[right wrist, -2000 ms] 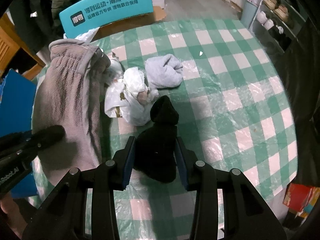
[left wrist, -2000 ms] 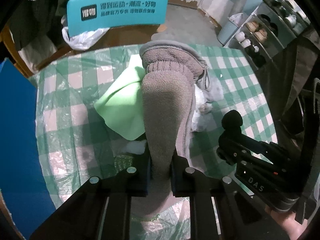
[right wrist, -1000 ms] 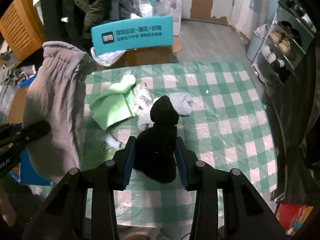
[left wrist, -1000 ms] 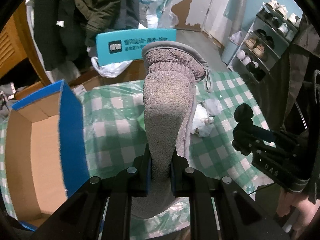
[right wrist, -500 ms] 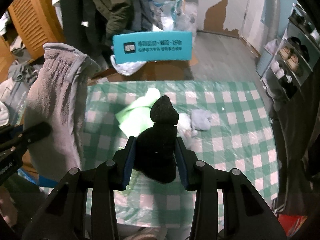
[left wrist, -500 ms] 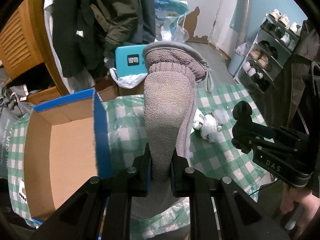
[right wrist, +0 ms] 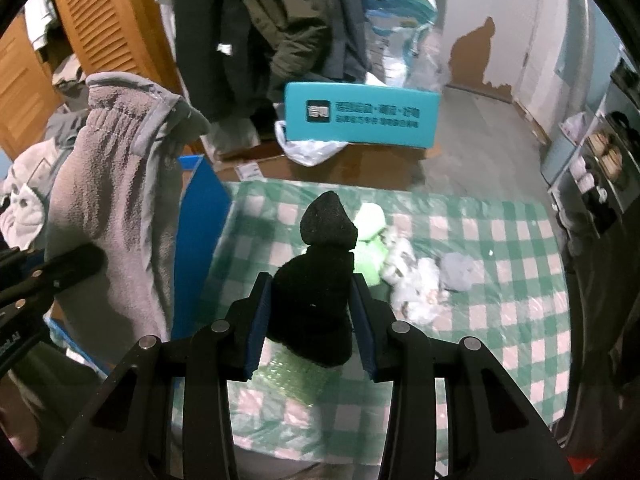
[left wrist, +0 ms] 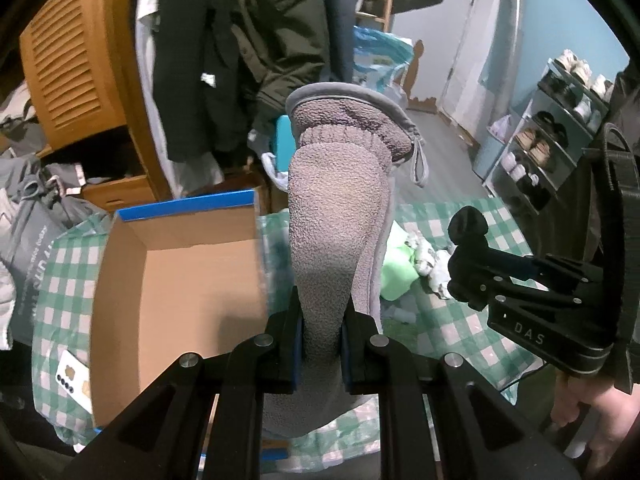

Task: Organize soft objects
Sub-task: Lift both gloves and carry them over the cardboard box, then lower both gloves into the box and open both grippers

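Note:
My left gripper (left wrist: 320,320) is shut on a grey fleece garment (left wrist: 340,208), held high above the green checked table (left wrist: 448,320). The garment also shows at the left of the right wrist view (right wrist: 116,200). My right gripper (right wrist: 312,316) is shut on a black knit sock (right wrist: 316,280), also held above the table. An open cardboard box with blue sides (left wrist: 176,280) stands at the table's left end; its blue wall (right wrist: 196,248) shows in the right wrist view. A green cloth (right wrist: 370,236), a white crumpled item (right wrist: 416,288) and a pale grey cloth (right wrist: 460,272) lie on the table.
A teal box with printed text (right wrist: 360,114) stands beyond the table's far edge. Dark coats (left wrist: 280,40) hang behind, next to an orange louvred door (left wrist: 68,64). A shoe rack (left wrist: 556,136) stands at the right. A grey bag (left wrist: 32,232) sits left of the box.
Both grippers have risen and swung left with their loads still held. The blue box has come into fuller view under the left gripper. The table items look smaller and farther.

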`<act>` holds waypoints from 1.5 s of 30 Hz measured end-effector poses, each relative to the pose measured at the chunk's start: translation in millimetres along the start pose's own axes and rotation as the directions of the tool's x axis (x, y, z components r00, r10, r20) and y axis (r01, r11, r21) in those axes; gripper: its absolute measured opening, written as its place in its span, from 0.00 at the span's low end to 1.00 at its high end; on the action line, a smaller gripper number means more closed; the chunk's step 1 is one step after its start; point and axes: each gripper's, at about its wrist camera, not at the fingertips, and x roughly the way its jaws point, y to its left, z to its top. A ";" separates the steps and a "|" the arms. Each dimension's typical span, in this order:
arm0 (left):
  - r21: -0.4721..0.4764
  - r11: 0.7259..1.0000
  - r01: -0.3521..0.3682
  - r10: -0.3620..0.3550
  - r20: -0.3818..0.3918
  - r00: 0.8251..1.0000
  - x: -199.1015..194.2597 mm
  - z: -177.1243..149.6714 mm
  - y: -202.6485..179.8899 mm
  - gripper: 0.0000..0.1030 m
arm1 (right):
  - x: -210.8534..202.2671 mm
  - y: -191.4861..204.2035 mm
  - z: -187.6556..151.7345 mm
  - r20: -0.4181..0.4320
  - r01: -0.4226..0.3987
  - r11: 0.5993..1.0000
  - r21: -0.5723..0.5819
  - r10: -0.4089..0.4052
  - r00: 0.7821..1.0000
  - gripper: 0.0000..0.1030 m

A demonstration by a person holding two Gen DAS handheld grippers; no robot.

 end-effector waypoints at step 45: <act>-0.218 0.948 -0.234 0.217 -0.100 0.971 17.6 -42.3 148.2 0.15 | 76.3 186.3 28.3 -0.156 -0.193 0.958 -0.210 0.162 0.974 0.37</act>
